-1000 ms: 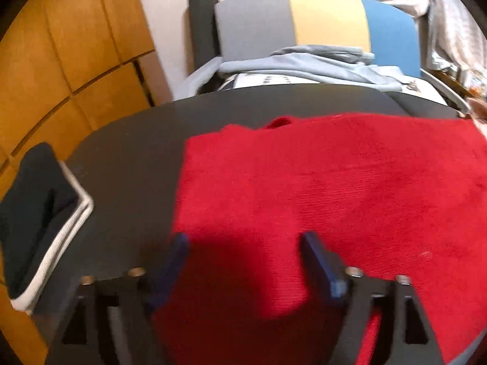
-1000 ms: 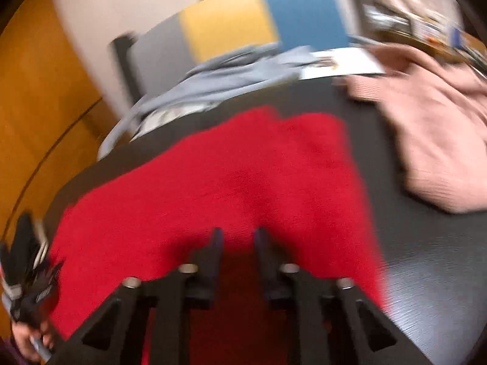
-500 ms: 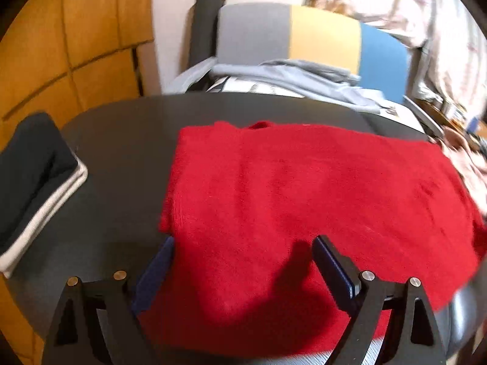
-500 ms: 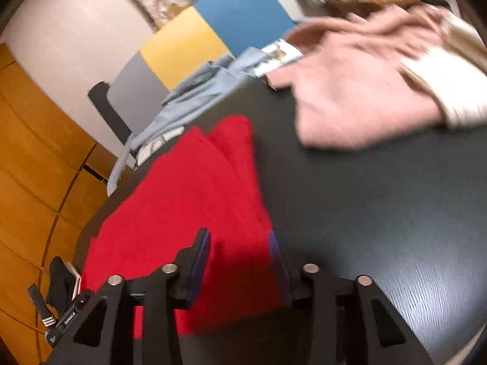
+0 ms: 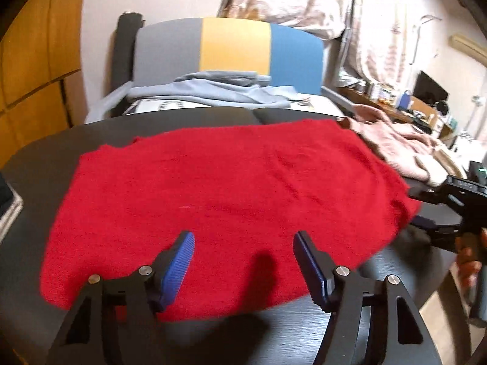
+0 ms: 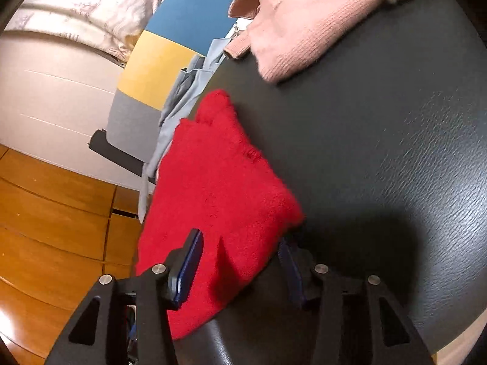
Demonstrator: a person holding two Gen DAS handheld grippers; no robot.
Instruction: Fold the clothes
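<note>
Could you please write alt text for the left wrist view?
A red sweater lies flat on a dark table, with the open left claw poised over its near edge. The right claw sits at its right end, beside a pink garment.

Support surface: dark round table (image 5: 188, 118), textured black top, visible in both wrist views. Directly on it: red knit garment (image 5: 219, 200) spread flat across the middle, near edge reaching close to the table rim. Pink knit garment (image 5: 392, 146) bunched at the right side, touching or just beside the red one's far right corner. White-edged dark item (image 5: 7, 203) at the left rim, mostly cropped.
</note>
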